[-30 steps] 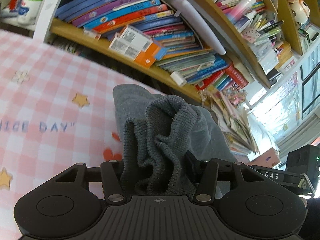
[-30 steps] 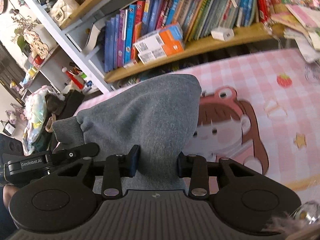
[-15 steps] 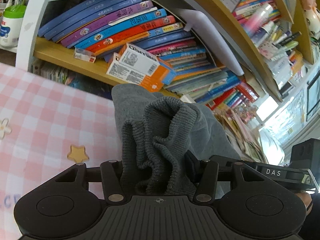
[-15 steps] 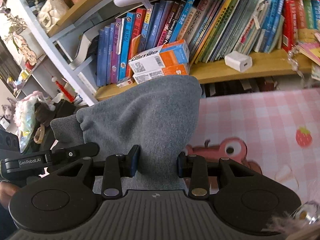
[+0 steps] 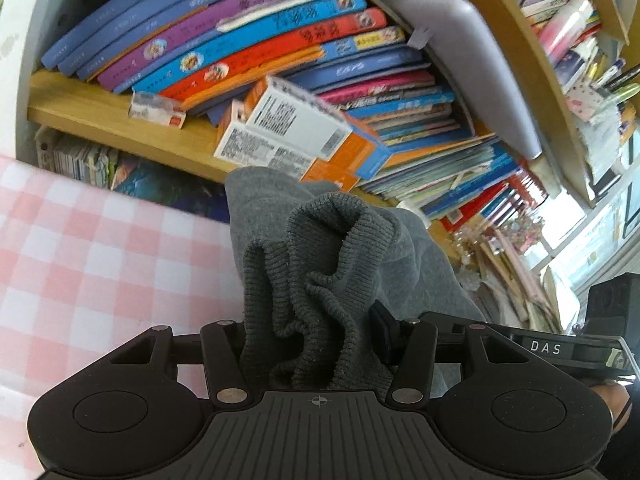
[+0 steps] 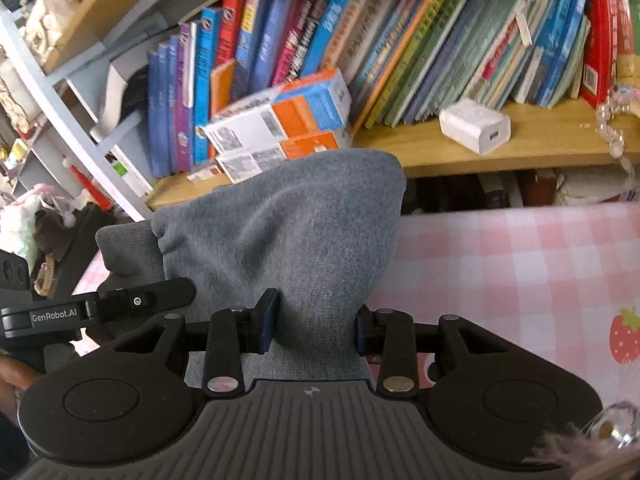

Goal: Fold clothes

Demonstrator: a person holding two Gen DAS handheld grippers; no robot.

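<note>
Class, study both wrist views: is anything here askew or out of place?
Yes: on the wooden shelf, the orange-and-white boxes lie tipped at an angle against the books, and a white charger sits loose beside them.

Grey garments: one (image 6: pixel 296 240)
Grippers: two, left (image 5: pixel 312 340), right (image 6: pixel 316 324)
Orange-and-white boxes: two (image 6: pixel 280 120)
White chargers: one (image 6: pixel 476 128)
Strawberry prints: one (image 6: pixel 624 336)

A lived-in home study or child's room: wooden shelves (image 6: pixel 520 152) crammed with colourful children's books (image 5: pixel 248 40), a white phone charger (image 6: pixel 476 130), a small handbag (image 6: pixel 48 8), and a pink checked cartoon cloth (image 6: pixel 520 264) over the tabletop.
</note>
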